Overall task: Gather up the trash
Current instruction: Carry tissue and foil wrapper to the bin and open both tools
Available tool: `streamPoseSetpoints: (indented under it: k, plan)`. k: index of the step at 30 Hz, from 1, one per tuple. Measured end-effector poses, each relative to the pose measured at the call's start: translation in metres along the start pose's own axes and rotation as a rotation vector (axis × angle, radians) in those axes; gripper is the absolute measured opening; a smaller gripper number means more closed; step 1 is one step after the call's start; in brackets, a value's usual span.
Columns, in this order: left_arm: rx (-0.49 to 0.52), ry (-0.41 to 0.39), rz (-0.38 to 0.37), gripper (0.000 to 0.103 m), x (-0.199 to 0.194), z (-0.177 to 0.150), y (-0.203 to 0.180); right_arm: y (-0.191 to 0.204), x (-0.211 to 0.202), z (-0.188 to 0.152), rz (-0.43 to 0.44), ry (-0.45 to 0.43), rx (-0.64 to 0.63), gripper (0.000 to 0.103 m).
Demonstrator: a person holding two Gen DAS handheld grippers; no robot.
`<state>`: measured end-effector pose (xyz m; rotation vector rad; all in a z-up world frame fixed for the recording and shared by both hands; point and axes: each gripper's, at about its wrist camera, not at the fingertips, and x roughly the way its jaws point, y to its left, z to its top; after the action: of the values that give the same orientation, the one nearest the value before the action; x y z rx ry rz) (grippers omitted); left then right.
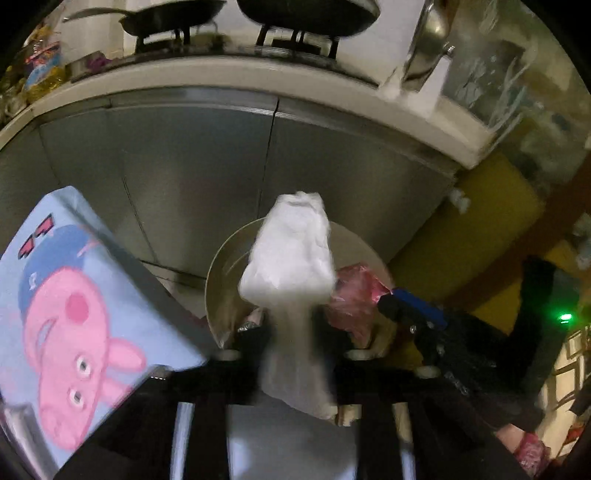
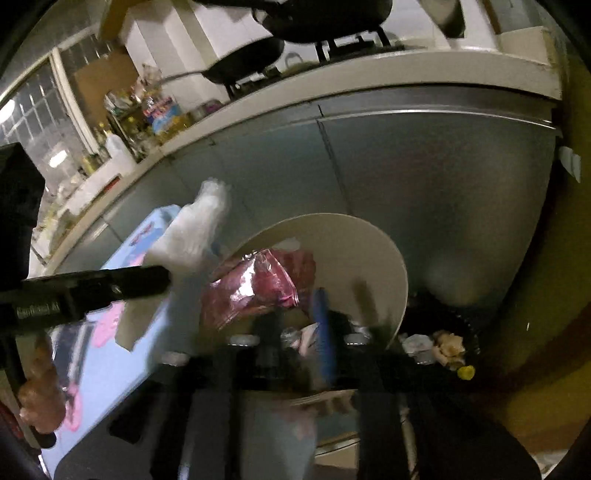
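My left gripper point(image 1: 295, 332) is shut on a crumpled white tissue point(image 1: 291, 258) and holds it up over a round bin point(image 1: 221, 266) by the steel cabinet. The tissue point(image 2: 195, 232) and the left gripper point(image 2: 162, 280) also show in the right wrist view at the left. My right gripper point(image 2: 310, 314) is shut on a pink foil wrapper point(image 2: 255, 288) over the bin's pale open lid point(image 2: 369, 243). In the left wrist view the wrapper point(image 1: 351, 295) sits just right of the tissue, held by the right gripper point(image 1: 384, 299).
A light blue cloth with a pink pig point(image 1: 74, 314) covers a table at the left. A dark tray with scraps point(image 2: 443, 343) lies at the right. Steel cabinet doors point(image 1: 221, 166) stand ahead, with pans point(image 1: 166, 18) on the counter above.
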<state>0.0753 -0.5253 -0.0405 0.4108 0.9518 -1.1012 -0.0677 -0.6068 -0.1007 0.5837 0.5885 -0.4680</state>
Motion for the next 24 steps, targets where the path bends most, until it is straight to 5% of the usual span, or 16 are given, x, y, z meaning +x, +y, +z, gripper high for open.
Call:
streamPoseSetpoints:
  k: [2,12,18,24]
  plan:
    - [-0.022,0.009,0.054,0.043,0.012,0.005,0.005,-0.006,0.006,0.006,-0.028,-0.020,0.009,0.056]
    - [-0.149,-0.127,0.028,0.044,-0.053,-0.015,0.026,-0.013,-0.026,-0.008,0.056,-0.092,0.121,0.056]
    - [-0.115,-0.173,0.054,0.044,-0.092,-0.052,0.018,0.026,-0.047,-0.016,0.163,-0.092,0.085,0.056]
    - [-0.167,-0.209,0.088,0.044,-0.145,-0.108,0.050,0.087,-0.046,-0.037,0.292,0.003,0.035,0.056]
